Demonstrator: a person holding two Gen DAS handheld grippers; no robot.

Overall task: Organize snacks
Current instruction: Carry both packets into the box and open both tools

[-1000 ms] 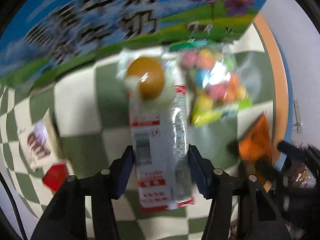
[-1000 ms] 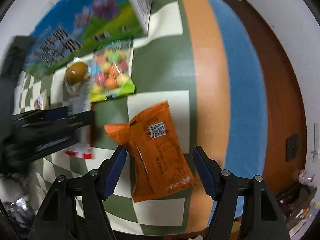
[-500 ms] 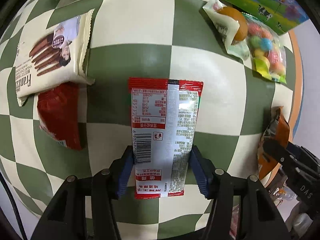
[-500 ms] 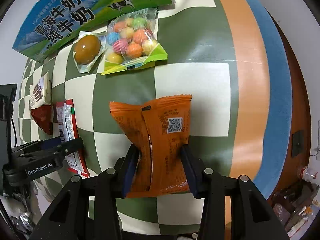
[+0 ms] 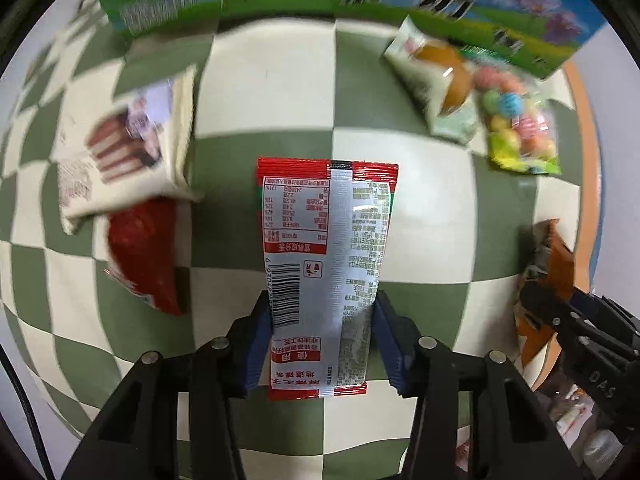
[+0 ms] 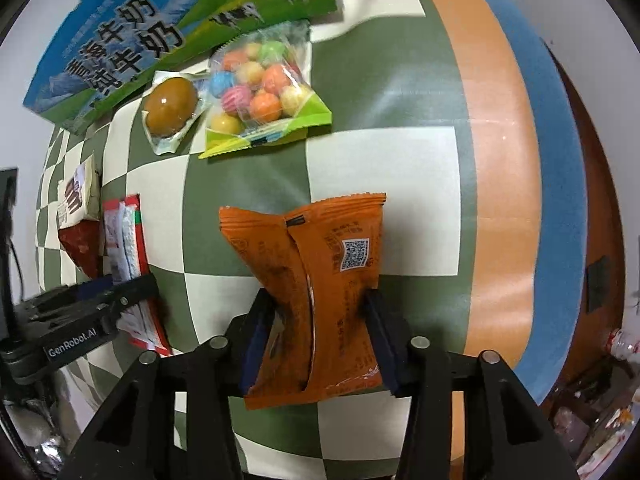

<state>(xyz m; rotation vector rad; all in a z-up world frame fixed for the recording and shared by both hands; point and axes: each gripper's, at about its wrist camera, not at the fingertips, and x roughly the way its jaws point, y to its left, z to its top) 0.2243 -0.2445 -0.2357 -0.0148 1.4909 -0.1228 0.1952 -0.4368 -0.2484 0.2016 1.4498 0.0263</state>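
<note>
Left gripper (image 5: 320, 340) closing, clamped on red-and-silver sachet (image 5: 324, 248), right of cream biscuit pack (image 5: 120, 148). Right gripper (image 6: 316, 340) clenched on orange packet (image 6: 316, 280), below candy bag (image 6: 260, 96).

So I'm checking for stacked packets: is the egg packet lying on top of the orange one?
No, the egg packet lies apart, by the candy bag, while the right gripper pinches the orange packet.

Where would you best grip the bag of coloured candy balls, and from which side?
Grip the candy bag by its flat green sealed edge, coming straight down from above. It lies flat on the checked cloth, and that edge faces open cloth, away from the egg packet.
</note>
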